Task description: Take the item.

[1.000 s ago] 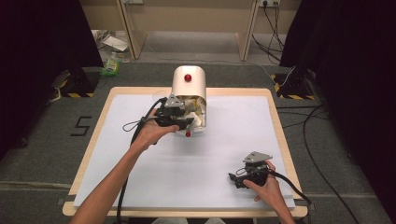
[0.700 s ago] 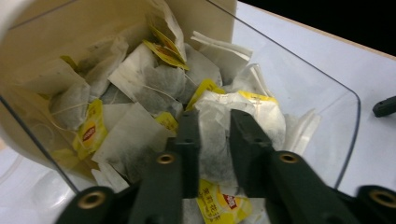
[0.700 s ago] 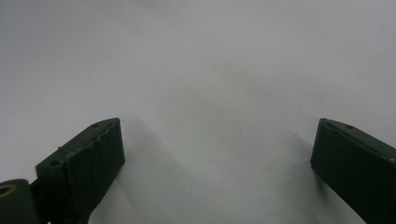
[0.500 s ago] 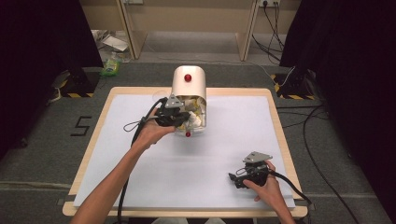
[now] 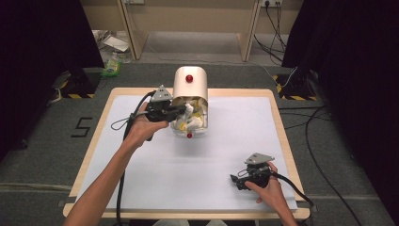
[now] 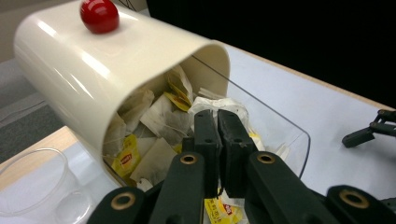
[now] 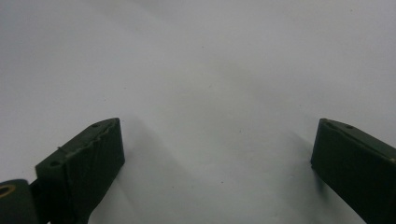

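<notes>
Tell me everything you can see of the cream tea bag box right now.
The tea bag box is a glossy cream, plastic-looking container with a rounded roll-top cover bearing a red knob. Its clear curved lid hangs open toward the person, with a second red knob at its front edge. It stands at the table's far middle, full of tea bags, some with yellow tags. The left gripper, jaws nearly together, reaches into the opening among the bags.
</notes>
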{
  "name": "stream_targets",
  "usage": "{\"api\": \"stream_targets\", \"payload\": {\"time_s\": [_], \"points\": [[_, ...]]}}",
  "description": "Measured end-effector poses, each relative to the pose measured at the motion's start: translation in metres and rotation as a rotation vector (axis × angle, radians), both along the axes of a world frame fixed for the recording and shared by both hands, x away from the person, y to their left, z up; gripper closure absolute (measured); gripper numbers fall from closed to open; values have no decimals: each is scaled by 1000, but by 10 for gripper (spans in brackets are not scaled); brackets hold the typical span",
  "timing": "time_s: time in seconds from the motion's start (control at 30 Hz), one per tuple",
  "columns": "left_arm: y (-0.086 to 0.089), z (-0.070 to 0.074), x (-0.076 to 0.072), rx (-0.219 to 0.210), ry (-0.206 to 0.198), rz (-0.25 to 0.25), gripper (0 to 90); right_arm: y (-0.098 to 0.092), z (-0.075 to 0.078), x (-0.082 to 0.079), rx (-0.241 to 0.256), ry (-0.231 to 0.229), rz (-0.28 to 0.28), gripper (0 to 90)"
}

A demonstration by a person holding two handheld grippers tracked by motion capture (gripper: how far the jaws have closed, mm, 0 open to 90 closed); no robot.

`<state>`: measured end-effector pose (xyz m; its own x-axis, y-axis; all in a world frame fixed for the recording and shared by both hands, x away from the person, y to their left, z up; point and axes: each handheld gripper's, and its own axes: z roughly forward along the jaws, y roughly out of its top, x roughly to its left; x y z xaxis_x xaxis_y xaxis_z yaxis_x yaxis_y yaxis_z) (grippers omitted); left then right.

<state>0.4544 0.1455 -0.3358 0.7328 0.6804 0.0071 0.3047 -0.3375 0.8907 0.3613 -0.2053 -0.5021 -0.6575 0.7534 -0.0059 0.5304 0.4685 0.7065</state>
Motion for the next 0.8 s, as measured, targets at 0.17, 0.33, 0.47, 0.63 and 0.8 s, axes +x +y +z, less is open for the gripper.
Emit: {"api": "stream_targets", "payload": {"time_s": [0.17, 0.33, 0.47, 0.63, 0.8], "points": [[4, 8, -3, -17, -9, -6, 863, 0, 0, 0, 0, 1, 0, 33], [13, 15, -6, -35, -18, -2, 863, 0, 0, 0, 0, 2, 0, 33], [20, 21, -8, -44, -24, 3, 863, 0, 0, 0, 1, 2, -1, 33], [34, 30, -12, -73, -24, 10, 863, 0, 0, 0, 0, 3, -1, 33], [53, 36, -13, -95, -27, 41, 863, 0, 0, 0, 0, 2, 0, 32]]}}
